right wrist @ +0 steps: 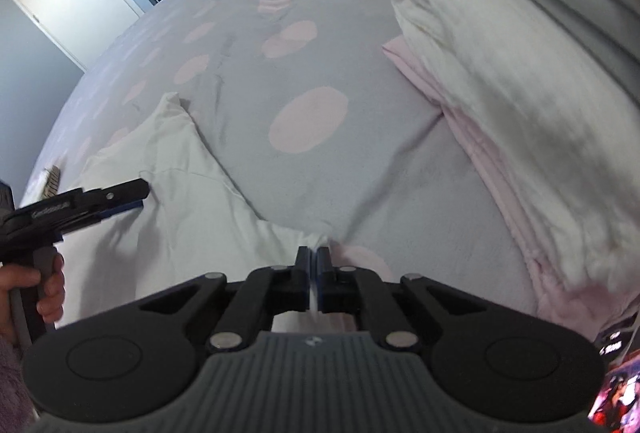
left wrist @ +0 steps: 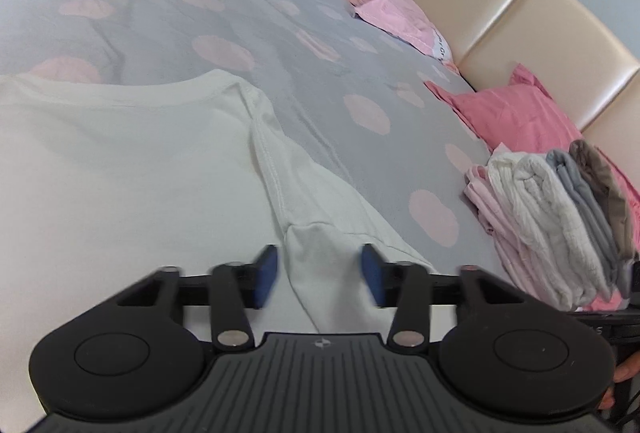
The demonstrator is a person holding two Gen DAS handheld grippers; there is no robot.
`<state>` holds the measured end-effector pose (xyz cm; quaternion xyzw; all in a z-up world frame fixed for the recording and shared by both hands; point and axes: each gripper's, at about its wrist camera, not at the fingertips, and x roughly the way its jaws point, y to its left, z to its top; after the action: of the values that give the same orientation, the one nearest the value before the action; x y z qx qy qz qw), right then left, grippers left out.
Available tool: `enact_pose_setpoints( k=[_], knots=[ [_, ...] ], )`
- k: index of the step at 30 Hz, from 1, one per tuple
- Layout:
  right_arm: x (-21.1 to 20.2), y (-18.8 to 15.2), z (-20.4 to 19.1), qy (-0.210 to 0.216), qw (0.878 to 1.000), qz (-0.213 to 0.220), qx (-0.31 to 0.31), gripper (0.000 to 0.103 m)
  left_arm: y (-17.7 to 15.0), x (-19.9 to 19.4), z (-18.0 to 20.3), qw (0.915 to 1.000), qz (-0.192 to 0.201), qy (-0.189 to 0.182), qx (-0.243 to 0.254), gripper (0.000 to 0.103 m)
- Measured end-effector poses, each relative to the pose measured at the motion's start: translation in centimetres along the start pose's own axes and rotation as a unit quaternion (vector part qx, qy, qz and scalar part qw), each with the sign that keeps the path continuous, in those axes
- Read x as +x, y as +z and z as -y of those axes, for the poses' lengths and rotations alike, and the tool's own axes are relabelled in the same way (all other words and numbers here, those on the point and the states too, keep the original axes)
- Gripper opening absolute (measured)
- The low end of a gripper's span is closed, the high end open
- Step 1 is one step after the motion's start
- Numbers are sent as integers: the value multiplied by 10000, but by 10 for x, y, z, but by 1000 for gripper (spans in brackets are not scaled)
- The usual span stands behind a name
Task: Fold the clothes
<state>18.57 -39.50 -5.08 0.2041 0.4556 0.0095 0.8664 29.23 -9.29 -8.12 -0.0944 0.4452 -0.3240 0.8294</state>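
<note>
A: Okay, quick one. Where's the white T-shirt?
B: Flat on the dotted bed cover, collar away from the person, sleeve running out toward the folded stack.
A: Jaws?
B: Right gripper clamped shut on the sleeve's edge. Left gripper stands apart, sleeve cloth lying between its pads, not pinched.
A: Nearer hand?
B: Right's already on it; the shirt body lies to its left, so the fold likely goes that way.

Soft matt cloth T-shirt on a matt cotton-like bedcover; glossy padded headboard.
</note>
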Motion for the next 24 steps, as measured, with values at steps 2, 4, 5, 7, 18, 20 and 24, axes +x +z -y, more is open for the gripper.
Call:
enact_pose_setpoints(
  k=[2, 4, 5, 7, 18, 20, 24],
  knots=[
    [0, 0, -3, -235, 9996, 114, -133, 2, 3, 3, 3, 9999, 20, 71, 133, 0],
    [1, 0, -1, -396, 9989, 159, -175, 2, 7, 6, 6, 9993, 9, 218, 300, 0],
    [3, 0, 0, -427, 9988, 123, -205, 1, 9, 9, 7, 9987, -46, 330, 382, 0],
    [6, -2, 1, -463, 9986, 83, -258, 1, 10, 16, 4, 9982, -214, 436, 339, 0],
    [-14, -8, -5, -507, 9969, 208, -563, 9, 19, -7, 6, 9973, 89, 550, 479, 45],
    [-19, -14, -12, -420, 9959, 239, -765, 9, 28, -10, 5, 9979, 193, 503, 364, 46],
    [-21, -23, -29, -552, 9891, 294, -1336, 9, 49, 3, 4, 9977, 125, 647, 139, 49]
  ],
)
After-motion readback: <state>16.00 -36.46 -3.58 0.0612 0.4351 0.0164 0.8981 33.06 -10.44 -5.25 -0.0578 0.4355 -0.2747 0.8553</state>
